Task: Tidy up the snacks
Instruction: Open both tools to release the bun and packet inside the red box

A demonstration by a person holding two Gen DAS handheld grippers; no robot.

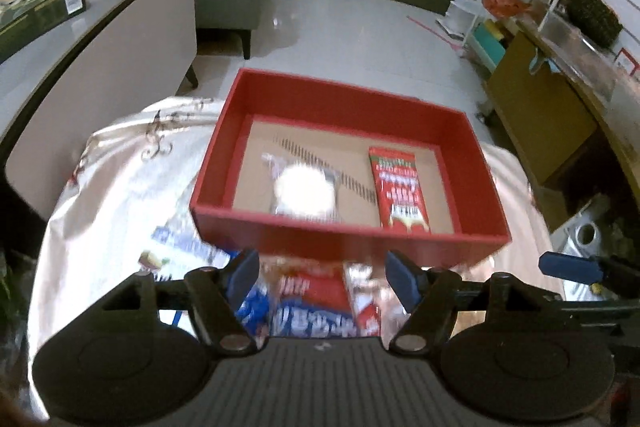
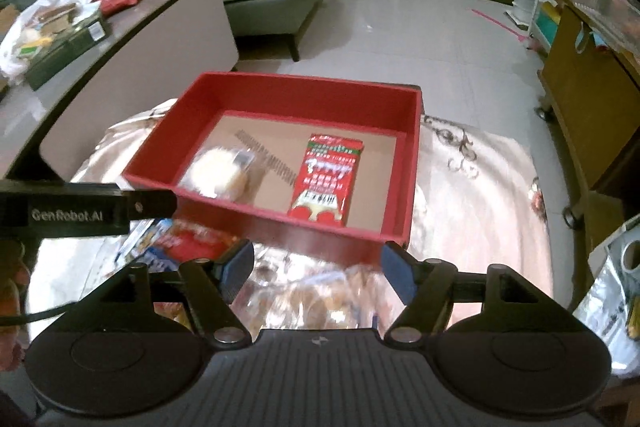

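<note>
Left wrist view shows my left gripper (image 1: 322, 273) spread wide over a red-and-blue packet (image 1: 316, 301), grasping nothing. My right gripper (image 2: 316, 267) is likewise released above a clear bag of snacks (image 2: 316, 301). Two items, a round white pastry (image 1: 306, 193) and a red packet (image 1: 400, 189), already lie in the red box (image 1: 344, 237), so I judge most remain outside.

A: The red box (image 1: 348, 239) looks like matt card, and its floor is bare brown cardboard. The cloth (image 2: 480, 195) under it has a satin sheen.

B: The red packet (image 2: 326, 183) inside is glossy printed film. The bun wrapper (image 2: 224, 175) is clear, shiny plastic.

A: The gripper fingers (image 1: 244, 275) are matt black plastic with blue pads.

B: The floor (image 2: 400, 39) is glossy, smooth tile.
</note>
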